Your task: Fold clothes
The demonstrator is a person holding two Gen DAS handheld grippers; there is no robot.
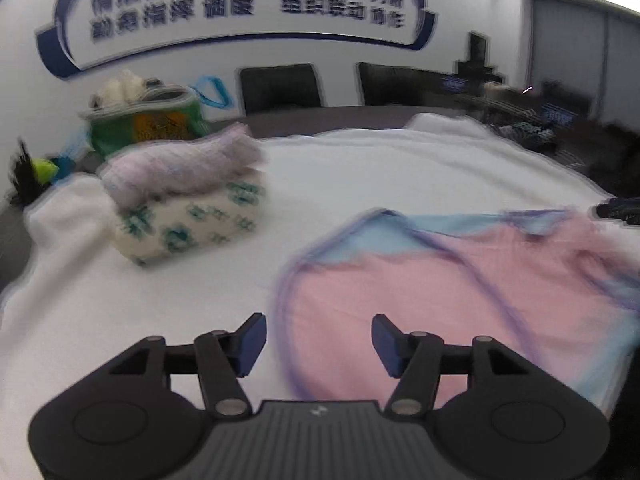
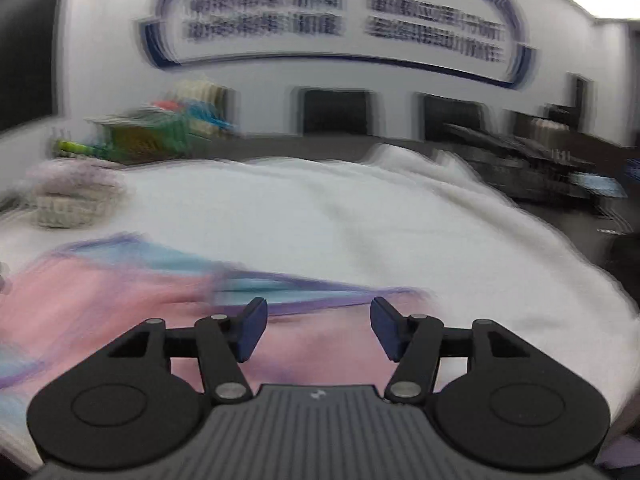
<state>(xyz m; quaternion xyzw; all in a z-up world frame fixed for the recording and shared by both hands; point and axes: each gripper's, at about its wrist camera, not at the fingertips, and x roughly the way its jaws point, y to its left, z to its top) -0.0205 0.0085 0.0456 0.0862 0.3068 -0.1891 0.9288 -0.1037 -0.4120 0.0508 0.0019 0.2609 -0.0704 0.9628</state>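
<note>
Two grippers hanging empty over a half-spread top

Left gripper [image 1: 319, 342] and right gripper [image 2: 319, 326] both have jaws apart, nothing between them. The pink and blue garment [image 1: 460, 288] lies flat on the white cloth [image 1: 360, 176] near its front edge. Risk as I see it: pinching cloth along with shirt, or dragging it toward the folded pile [image 1: 184, 208] at the left edge.

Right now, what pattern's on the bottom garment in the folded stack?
Cream with teal-green printed motifs on the bottom folded garment; clearest in the left wrist view.

pink-and-blue top [image 1: 460, 300] with purple trim, white cloth [image 1: 360, 172].
</note>
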